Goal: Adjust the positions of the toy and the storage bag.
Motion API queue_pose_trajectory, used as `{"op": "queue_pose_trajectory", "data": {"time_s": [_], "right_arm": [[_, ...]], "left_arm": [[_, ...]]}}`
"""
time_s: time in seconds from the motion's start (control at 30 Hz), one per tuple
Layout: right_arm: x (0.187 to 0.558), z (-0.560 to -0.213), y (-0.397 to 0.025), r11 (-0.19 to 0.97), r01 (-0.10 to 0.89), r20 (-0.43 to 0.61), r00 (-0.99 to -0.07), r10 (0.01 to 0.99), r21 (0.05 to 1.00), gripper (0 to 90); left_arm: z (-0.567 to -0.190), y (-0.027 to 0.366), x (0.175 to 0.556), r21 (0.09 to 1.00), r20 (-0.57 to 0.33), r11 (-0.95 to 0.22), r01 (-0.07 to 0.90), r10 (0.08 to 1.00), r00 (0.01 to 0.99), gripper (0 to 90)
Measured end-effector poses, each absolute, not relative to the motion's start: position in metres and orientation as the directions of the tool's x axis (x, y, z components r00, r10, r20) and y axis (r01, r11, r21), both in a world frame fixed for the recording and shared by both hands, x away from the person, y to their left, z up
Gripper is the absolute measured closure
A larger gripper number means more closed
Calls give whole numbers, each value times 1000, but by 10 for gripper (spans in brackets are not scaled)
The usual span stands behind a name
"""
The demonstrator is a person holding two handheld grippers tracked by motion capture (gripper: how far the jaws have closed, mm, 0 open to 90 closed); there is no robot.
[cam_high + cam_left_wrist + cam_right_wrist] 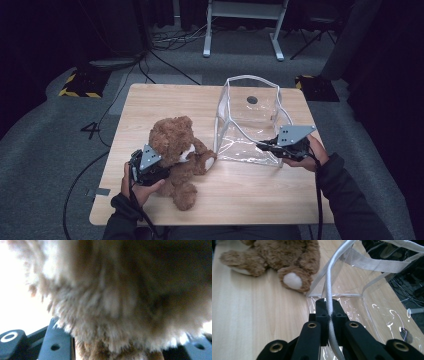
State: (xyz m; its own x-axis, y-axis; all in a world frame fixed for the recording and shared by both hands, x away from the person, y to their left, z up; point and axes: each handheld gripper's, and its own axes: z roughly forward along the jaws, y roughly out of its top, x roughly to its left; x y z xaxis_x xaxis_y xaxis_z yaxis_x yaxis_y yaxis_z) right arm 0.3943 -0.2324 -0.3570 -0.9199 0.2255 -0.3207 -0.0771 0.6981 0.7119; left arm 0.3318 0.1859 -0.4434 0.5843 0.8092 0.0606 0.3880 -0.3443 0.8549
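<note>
In the high view we see the teddy bear (pixel 176 152) sitting on the worktop (pixel 150 100), just left of the clear bag (pixel 248 120). Our left claw (pixel 159 167) presses into the bear's side; our right claw (pixel 265 146) is at the bag's near rim.

In the left gripper view, fur of the teddy bear (pixel 120 297) bulges between the spread jaws, which appear closed on it.

In the right gripper view, our right claw (pixel 328 312) is pinched tight on the bag's white rim (pixel 329 285), and the bear's paw (pixel 292 280) touches the bag's corner.
</note>
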Motion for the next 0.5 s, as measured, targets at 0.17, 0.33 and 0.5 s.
{"op": "queue_pose_trajectory", "data": {"time_s": [0.17,0.33,0.5], "right_arm": [[372,-358,-241,694,-106,-329,-924,196,712,873],[359,-357,-246,693,-121,-334,-925,181,711,872],[348,-352,-252,660,-105,-312,-928,204,744,733]], "left_arm": [[-443,186,332,855,61,-344,389,810,583,494],[-443,185,332,854,60,-343,390,811,582,495],[-443,185,332,855,61,-344,389,811,583,495]]}}
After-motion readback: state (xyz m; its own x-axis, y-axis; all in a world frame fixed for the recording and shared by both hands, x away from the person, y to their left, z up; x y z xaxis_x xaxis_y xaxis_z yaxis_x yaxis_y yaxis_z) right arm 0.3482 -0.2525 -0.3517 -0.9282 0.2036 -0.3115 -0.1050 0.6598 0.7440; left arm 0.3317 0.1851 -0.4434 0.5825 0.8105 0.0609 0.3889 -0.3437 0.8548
